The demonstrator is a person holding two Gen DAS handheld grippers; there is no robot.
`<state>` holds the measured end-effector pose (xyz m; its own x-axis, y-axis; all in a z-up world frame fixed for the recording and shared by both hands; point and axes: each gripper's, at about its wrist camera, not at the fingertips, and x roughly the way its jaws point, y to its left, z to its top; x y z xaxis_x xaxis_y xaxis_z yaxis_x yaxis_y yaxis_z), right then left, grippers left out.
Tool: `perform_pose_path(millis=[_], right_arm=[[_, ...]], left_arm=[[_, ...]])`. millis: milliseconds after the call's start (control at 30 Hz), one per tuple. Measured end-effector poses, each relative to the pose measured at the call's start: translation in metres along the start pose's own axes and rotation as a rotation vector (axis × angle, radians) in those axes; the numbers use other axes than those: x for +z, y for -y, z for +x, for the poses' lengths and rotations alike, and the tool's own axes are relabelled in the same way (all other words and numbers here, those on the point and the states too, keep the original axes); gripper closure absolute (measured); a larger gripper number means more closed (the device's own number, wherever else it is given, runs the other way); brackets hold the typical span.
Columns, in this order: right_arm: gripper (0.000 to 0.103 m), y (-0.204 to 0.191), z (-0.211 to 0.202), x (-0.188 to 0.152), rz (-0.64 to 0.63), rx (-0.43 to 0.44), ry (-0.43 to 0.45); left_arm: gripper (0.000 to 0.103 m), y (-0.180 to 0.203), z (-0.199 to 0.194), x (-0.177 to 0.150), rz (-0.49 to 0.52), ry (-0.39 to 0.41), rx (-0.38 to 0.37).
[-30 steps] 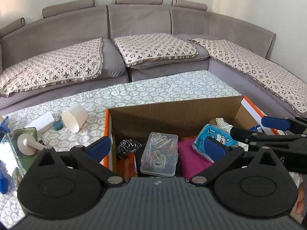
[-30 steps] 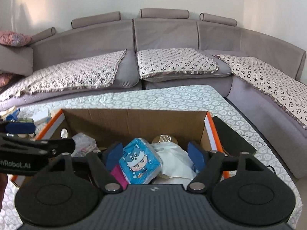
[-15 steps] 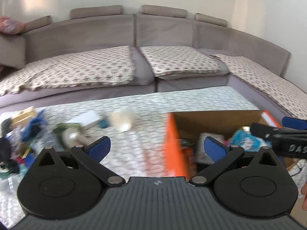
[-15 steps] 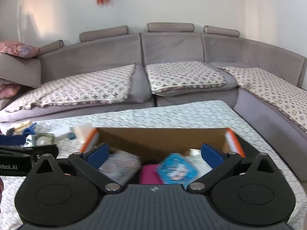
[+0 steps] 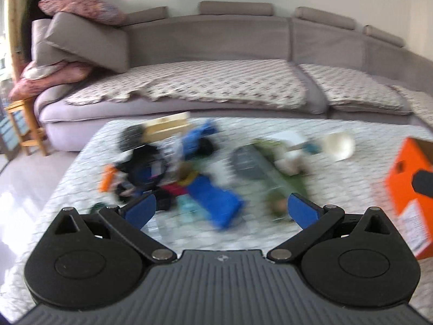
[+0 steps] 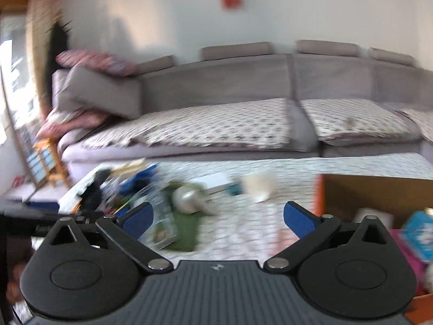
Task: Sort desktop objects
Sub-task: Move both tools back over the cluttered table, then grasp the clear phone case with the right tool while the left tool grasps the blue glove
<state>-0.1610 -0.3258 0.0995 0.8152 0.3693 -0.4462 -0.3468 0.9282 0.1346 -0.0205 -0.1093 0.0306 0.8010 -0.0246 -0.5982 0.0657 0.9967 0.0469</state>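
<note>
Both views are blurred by motion. My left gripper (image 5: 222, 210) stands open over the patterned table (image 5: 360, 178), with nothing held; beyond its fingertips lies a pile of loose objects, among them a blue flat pack (image 5: 213, 197), a black bundle (image 5: 143, 165) and a green packet (image 5: 286, 178). A white paper cup (image 5: 339, 146) lies on its side further right. My right gripper (image 6: 217, 216) is open and empty, above the table between the green packet (image 6: 184, 230) and the orange cardboard box (image 6: 379, 189), which holds a light blue pack (image 6: 420, 235).
The orange box (image 5: 411, 189) sits at the right edge of the left wrist view. A grey sofa (image 5: 216, 81) with patterned covers curves behind the table. A wooden stool (image 5: 24, 127) stands at far left. The other gripper's black body (image 6: 24, 219) shows at left in the right wrist view.
Both grippers swung left, away from above the box toward the pile of loose objects. The right gripper's jaws widened and the light blue pack stayed in the box.
</note>
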Motion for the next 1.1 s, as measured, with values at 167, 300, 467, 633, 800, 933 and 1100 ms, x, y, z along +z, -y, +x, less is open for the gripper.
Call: perform_pose_path(millis=[167,300,467,633,800,933,1100], right_arm=[[0.000,-0.027,0.037,-0.016,-0.058,0.034,-0.058],[0.000,-0.039,0.067,-0.028,-0.056,0.053,-0.086],[0.003,-0.043,0.086,-0.032,-0.096,0.036,-0.060],[0.037,-0.041,0.102,-0.030,-0.155,0.015,-0.091],[0.046,-0.048,0.113,-0.030,-0.211,0.049,-0.091],[0.068,-0.048,0.123,-0.026,-0.236,0.062,-0.100],[0.075,-0.043,0.134,-0.019,-0.214,0.080,-0.117]], left_arm=[[0.000,-0.027,0.016,-0.011,-0.070,-0.021,0.058],[0.000,-0.039,0.019,-0.025,-0.087,-0.016,0.087],[0.000,-0.036,0.023,-0.029,-0.055,0.007,0.096],[0.000,-0.029,0.002,-0.028,-0.026,0.058,0.065],[0.000,-0.035,0.007,-0.033,-0.043,0.060,0.071],[0.000,-0.044,0.021,-0.035,-0.055,0.038,0.075],[0.000,-0.053,0.022,-0.034,-0.082,0.031,0.076]])
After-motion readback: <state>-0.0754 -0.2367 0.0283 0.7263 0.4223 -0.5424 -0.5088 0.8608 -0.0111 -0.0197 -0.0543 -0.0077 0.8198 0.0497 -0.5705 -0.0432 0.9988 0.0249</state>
